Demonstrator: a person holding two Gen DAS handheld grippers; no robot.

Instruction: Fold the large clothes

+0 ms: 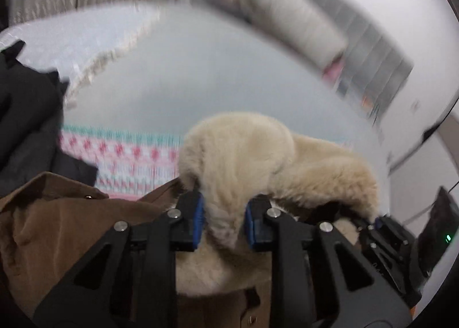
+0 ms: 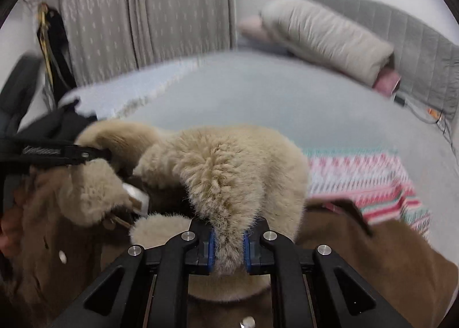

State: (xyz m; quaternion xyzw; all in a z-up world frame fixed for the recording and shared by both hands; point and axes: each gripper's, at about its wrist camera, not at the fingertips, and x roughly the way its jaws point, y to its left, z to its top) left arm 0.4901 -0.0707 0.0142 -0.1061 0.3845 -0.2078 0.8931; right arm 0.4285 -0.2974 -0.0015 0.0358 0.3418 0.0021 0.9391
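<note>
A pale grey bed (image 2: 258, 104) is stretching back to a grey curtain (image 2: 143, 12) and a long beige pillow (image 2: 330, 38), mostly bare beyond a pink patterned knit (image 2: 358, 179). At its near edge is lying a brown coat (image 1: 57, 227) whose shaggy cream fur collar (image 2: 229, 173) is bunching upward, both the left gripper (image 1: 223, 222) and right gripper (image 2: 229, 247) clenching its fur.

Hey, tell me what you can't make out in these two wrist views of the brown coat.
- Brown coat, both views: most of it lies under the claw frames and past the bottom edge.
- Fur collar: the pinched part is hidden between the right claw pads; likewise at the left claw.
- Patterned blanket, left view: motion blur smears its pattern.
- Small white tag, right view: too small to read.
</note>
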